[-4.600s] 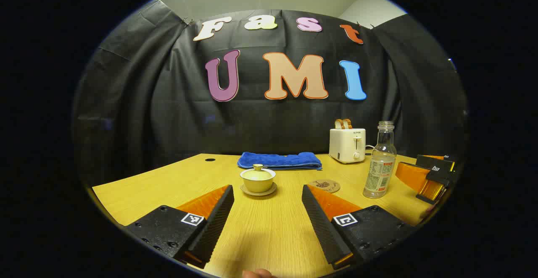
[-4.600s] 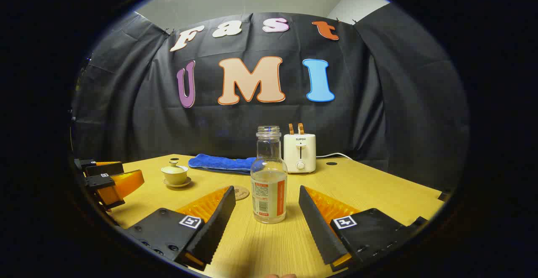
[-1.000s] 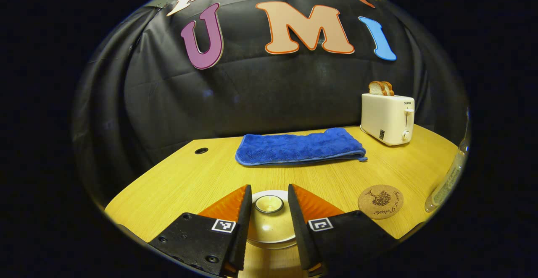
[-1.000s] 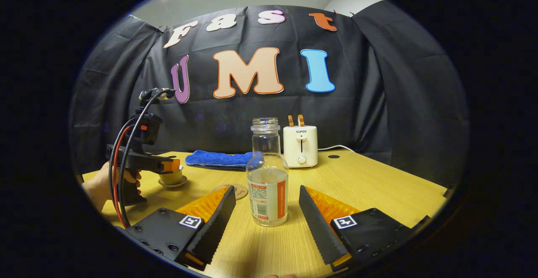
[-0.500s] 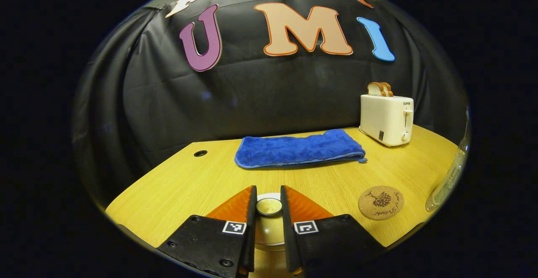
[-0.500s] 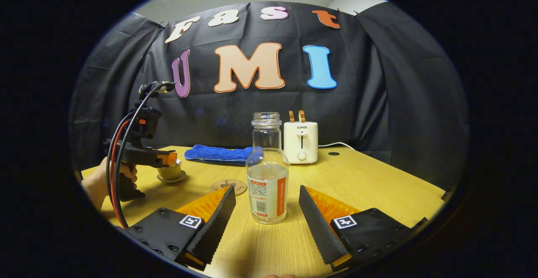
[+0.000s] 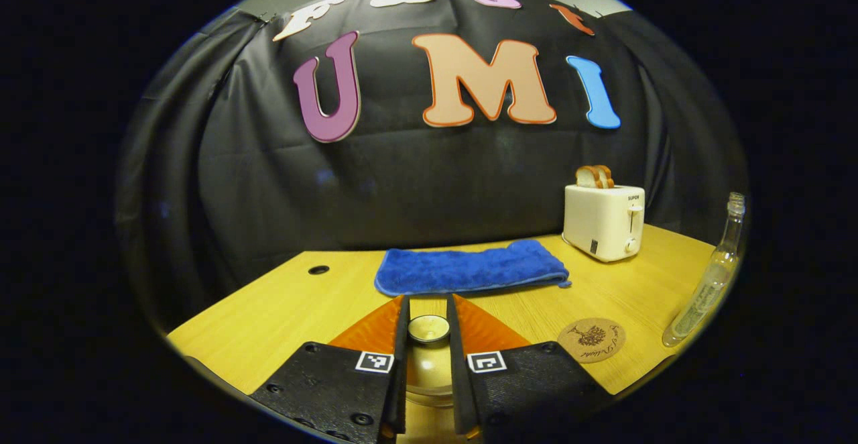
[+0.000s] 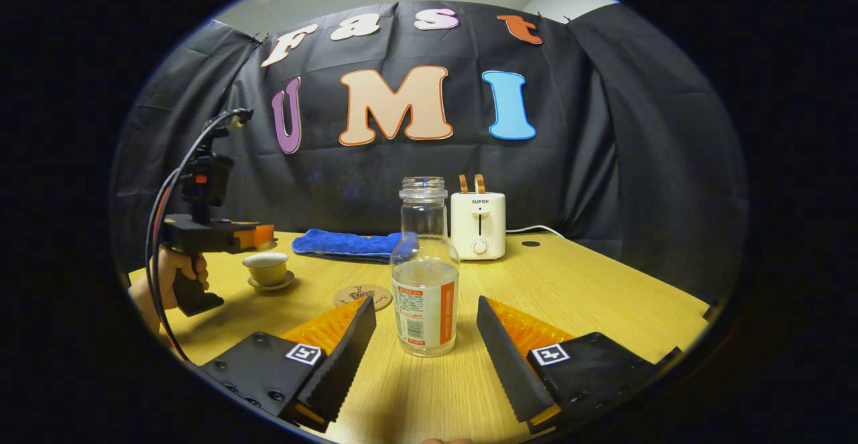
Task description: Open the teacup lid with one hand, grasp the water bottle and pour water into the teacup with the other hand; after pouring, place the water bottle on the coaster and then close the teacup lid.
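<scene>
My left gripper (image 7: 428,310) is shut on the knob of the pale teacup lid (image 7: 429,328), which hangs lifted off the cup. In the right gripper view, that gripper (image 8: 257,235) hovers just above the uncovered teacup (image 8: 267,267), which sits on its saucer (image 8: 271,284). The clear water bottle (image 8: 424,296), uncapped and partly filled, stands upright between the fingers of my open right gripper (image 8: 425,302), with a gap on each side. The round cork coaster (image 8: 362,296) lies left of the bottle and, in the left gripper view, as the coaster (image 7: 591,340) beside the bottle (image 7: 710,283).
A folded blue towel (image 7: 469,268) lies toward the back of the wooden table (image 8: 590,296). A white toaster (image 8: 477,226) with two bread slices stands at the back, its cord trailing right. A hand (image 8: 167,269) holds the left gripper's handle.
My left gripper closed on the lid's knob and raised the lid off the teacup. The right gripper stayed open around the bottle, hardly moving.
</scene>
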`<act>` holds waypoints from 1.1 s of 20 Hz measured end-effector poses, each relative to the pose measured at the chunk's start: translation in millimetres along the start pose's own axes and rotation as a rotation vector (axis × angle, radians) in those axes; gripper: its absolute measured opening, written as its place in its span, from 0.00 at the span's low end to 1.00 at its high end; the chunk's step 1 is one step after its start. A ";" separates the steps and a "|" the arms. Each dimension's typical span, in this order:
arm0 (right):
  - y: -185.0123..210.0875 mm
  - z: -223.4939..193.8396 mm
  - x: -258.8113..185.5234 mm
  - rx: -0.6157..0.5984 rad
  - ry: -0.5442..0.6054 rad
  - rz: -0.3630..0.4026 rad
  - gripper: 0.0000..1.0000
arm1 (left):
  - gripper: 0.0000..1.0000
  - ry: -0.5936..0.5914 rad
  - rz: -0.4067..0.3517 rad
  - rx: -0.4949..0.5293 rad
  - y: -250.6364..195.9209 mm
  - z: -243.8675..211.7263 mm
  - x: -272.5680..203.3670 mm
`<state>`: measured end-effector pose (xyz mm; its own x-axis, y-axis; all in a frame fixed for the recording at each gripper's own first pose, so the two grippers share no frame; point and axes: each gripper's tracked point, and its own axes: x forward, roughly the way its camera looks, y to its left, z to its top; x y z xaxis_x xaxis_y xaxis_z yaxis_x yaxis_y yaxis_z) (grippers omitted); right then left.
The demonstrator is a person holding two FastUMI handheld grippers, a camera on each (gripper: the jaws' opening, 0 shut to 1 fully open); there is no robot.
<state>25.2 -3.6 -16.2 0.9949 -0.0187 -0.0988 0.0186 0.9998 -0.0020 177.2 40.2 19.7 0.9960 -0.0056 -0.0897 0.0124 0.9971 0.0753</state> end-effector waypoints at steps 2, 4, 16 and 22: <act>-0.7 0.8 -0.5 -0.002 -0.006 -0.005 0.95 | 0.25 -0.032 -0.005 -0.002 1.1 10.1 -13.4; -0.8 0.9 0.1 -0.001 -0.007 -0.006 0.97 | 0.25 -0.046 -0.009 -0.003 2.7 13.9 -28.2; 4.8 2.9 19.6 -0.001 -0.019 -0.014 0.98 | 0.25 -0.086 0.019 -0.022 19.2 -13.4 -119.0; 9.5 3.7 41.1 0.002 -0.016 -0.023 0.97 | 0.27 -0.064 0.030 -0.088 22.6 -36.8 -132.1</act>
<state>66.6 5.2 -16.6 0.9957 -0.0412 -0.0831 0.0411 0.9992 -0.0025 42.6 66.3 -3.3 0.9994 0.0221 -0.0248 -0.0224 0.9997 -0.0103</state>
